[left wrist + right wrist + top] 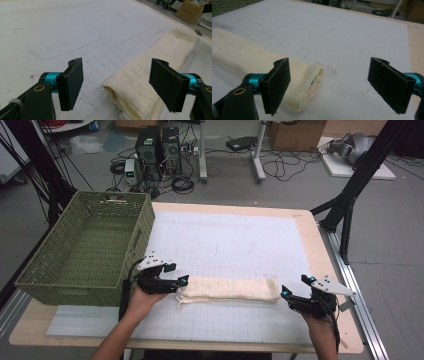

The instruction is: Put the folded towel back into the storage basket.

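Cream cloth, folded into a long narrow band, lies flat on the white gridded mat that covers the wooden surface, near the person's edge and running left to right. The left gripper sits at the cloth's left end, its jaws spread wide. In the left gripper view the folded end of the cloth lies between the two jaws, nearer the right-hand one, and neither jaw touches it. The right gripper is just beside the cloth's right end, jaws also wide apart. In the right gripper view the cloth's end shows just behind the left-hand jaw, while the right-hand jaw stands over bare mat, well apart from the fabric. A green woven basket stands at the surface's left side, beside the left gripper.
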Demonstrator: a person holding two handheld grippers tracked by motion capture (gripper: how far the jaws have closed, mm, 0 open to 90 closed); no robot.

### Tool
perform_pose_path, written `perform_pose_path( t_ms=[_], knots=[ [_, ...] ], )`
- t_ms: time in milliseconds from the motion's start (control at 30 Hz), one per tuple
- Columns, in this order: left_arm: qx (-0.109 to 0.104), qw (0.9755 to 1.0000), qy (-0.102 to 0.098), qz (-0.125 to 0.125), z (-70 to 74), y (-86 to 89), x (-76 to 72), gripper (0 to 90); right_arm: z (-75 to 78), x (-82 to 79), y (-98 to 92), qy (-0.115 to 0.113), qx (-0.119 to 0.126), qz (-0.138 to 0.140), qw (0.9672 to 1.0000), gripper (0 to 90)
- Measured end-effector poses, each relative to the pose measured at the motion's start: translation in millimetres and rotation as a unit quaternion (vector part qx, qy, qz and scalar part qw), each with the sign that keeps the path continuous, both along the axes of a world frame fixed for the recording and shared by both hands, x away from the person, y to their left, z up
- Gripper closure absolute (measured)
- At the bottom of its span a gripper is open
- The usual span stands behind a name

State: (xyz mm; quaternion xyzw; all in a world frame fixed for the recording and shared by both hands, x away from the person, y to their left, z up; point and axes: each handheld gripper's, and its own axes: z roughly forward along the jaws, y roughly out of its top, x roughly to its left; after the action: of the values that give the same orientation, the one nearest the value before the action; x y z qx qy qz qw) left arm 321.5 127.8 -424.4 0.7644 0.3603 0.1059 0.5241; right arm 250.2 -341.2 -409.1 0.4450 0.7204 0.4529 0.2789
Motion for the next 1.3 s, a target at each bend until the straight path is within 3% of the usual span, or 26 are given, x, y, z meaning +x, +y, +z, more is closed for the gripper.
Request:
perform_pose_path(
  t_ms=[433,633,900,1133,1300],
  knots=[
    [0.011,0.9996,0.026,-0.008,-8.5,-5.8,4.1,29.6,-1.9,5.6,5.6,0.007,-0.002,0.005,1.0000,16.7],
    [0.046,0.9977,0.045,-0.018,-18.6,-13.8,3.8,31.8,-2.2,5.9,5.7,0.008,-0.003,0.005,0.9999,16.7],
    [0.060,0.9961,0.064,-0.012,-27.4,-14.7,-0.2,33.9,-2.9,5.9,5.0,0.007,-0.005,0.006,0.9999,16.7],
    [0.091,0.9947,0.039,-0.030,-26.6,-21.0,-6.3,42.7,-2.9,5.9,5.6,0.008,-0.005,0.006,0.9999,16.7],
    [0.116,0.9921,0.026,-0.040,-24.9,-25.2,-11.0,60.5,-3.1,5.3,5.1,0.010,-0.004,0.005,0.9999,16.7]
  ],
)
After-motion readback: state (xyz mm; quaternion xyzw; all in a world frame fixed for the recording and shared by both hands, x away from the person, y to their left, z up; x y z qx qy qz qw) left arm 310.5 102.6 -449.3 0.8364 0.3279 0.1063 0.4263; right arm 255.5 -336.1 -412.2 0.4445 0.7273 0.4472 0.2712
